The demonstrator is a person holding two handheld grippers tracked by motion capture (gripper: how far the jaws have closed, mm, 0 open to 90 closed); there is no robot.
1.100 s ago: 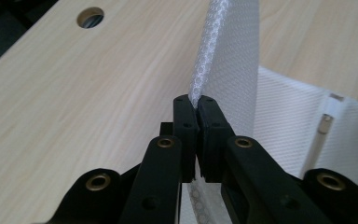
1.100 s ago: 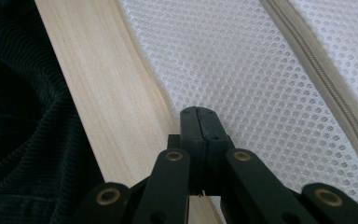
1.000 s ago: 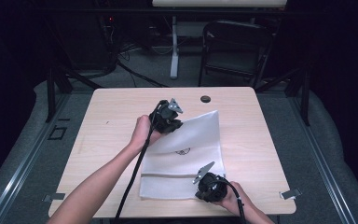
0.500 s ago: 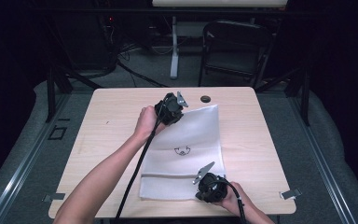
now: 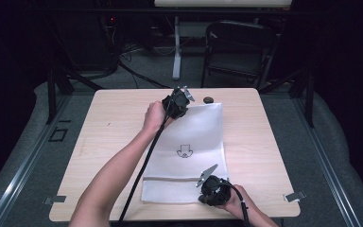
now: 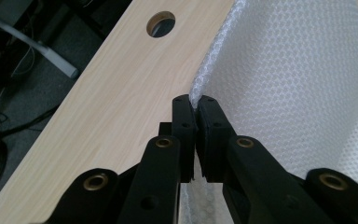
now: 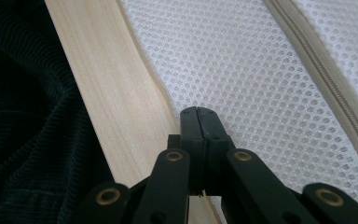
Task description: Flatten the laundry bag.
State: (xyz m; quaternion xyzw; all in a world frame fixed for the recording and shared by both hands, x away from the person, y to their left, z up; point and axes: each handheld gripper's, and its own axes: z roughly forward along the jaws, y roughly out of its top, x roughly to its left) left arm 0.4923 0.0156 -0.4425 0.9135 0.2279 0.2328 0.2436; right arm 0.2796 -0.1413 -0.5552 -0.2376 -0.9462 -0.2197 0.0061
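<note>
A white mesh bag [image 5: 203, 132] [image 6: 289, 70] [image 7: 261, 70] lies spread lengthways on the wooden table [image 5: 118, 127], its beige zipper [image 5: 170, 178] [image 7: 317, 70] near the front end. My left gripper [image 5: 185, 105] [image 6: 196, 100] is shut on the bag's far left corner, which bends upward between the jaws. At the bag's near edge my right gripper [image 5: 202, 195] [image 7: 197, 111] is shut on the mesh, close to the table's front edge. A small black emblem [image 5: 185, 151] is printed mid-bag.
A round cable hole [image 5: 208, 100] [image 6: 161, 23] is sunk into the table just beyond the bag's far end. A black folding chair [image 5: 238, 52] and cables stand on the floor behind the table. Metal clips [image 5: 294, 196] mark the front corners.
My left gripper has carried the bag's far corner away toward the table's far edge and slightly right, and the bag now lies stretched flatter. My right gripper has stayed put.
</note>
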